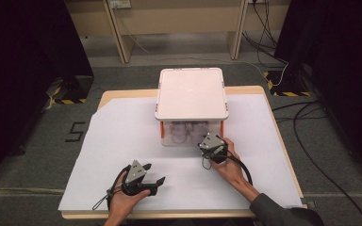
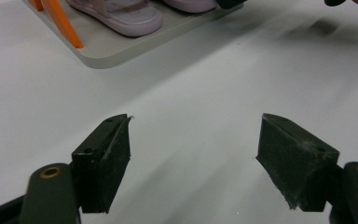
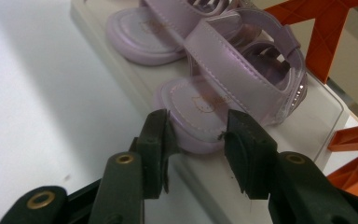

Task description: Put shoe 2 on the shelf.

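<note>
A pair of lilac sandals lies on the bottom tray of a small shelf with orange posts and a white lid. The nearer sandal points its toe at my right gripper, whose pads sit against both sides of that toe at the tray's front edge. The second sandal lies just beyond it. In the high view the right gripper reaches under the lid. My left gripper rests low over the white sheet, open, with nothing between its jaws.
A white sheet covers the wooden table. Orange posts stand at the tray's corners beside the sandals. From the left gripper view the tray's corner and one sandal lie ahead. Cables trail on the floor at the right.
</note>
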{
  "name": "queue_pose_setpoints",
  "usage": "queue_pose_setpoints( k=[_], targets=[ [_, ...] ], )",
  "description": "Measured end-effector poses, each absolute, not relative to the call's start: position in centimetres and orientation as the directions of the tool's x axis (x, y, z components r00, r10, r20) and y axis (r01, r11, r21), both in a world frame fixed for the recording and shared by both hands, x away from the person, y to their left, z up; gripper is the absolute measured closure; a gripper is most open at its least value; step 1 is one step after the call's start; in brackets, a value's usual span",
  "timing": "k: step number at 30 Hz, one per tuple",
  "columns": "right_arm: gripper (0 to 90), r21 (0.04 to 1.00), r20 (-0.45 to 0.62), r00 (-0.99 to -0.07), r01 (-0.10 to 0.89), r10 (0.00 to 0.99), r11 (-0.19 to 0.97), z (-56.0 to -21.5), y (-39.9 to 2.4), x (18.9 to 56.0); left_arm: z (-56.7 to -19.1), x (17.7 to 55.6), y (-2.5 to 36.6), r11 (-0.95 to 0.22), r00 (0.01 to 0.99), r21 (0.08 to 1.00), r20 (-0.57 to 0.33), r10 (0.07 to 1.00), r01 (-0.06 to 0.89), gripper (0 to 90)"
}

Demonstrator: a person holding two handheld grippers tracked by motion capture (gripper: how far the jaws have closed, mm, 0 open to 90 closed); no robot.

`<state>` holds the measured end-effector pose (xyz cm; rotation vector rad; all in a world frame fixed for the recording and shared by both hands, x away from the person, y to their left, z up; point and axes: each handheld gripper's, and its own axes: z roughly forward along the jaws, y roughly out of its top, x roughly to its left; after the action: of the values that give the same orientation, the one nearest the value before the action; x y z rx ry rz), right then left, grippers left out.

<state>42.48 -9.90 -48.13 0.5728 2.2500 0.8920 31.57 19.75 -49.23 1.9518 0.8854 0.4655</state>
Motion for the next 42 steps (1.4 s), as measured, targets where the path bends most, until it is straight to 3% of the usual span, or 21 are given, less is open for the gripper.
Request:
queue_pose_setpoints(
  k=[9, 12, 16, 24, 30, 42],
  targets=[
    [58.1, 0.720, -0.390, -0.686, 0.188, 0.614, 0.668, -48.3, -9.9, 43.6, -49.3, 31.7, 19.8, -0.331, 0.672, 0.854, -0.028, 0.740, 0.401, 24.8],
    [51.5, 0.753, -0.330, -0.693, 0.216, 0.641, 0.621, -48.0, -10.2, 43.6, -49.3, 31.6, 19.8, -0.333, 0.671, 0.855, -0.023, 0.741, 0.397, 24.8],
    [45.3, 0.785, -0.288, -0.704, 0.214, 0.649, 0.581, -46.8, -11.1, 42.7, -49.3, 31.6, 20.0, -0.331, 0.668, 0.855, -0.024, 0.744, 0.399, 24.9],
    [43.9, 0.826, -0.233, -0.712, 0.215, 0.663, 0.521, -45.2, -14.0, 40.9, -49.3, 31.6, 19.9, -0.330, 0.668, 0.856, -0.023, 0.744, 0.398, 24.8],
    [41.4, 0.839, -0.129, -0.725, 0.284, 0.677, 0.464, -45.6, -15.9, 39.9, -49.4, 31.5, 20.0, -0.333, 0.668, 0.852, -0.026, 0.743, 0.403, 24.8],
    [21.9, 0.835, 0.078, -0.700, 0.434, 0.709, 0.337, -46.3, -19.3, 37.1, -49.5, 30.8, 20.3, -0.322, 0.658, 0.849, -0.039, 0.752, 0.418, 23.4]
  ],
)
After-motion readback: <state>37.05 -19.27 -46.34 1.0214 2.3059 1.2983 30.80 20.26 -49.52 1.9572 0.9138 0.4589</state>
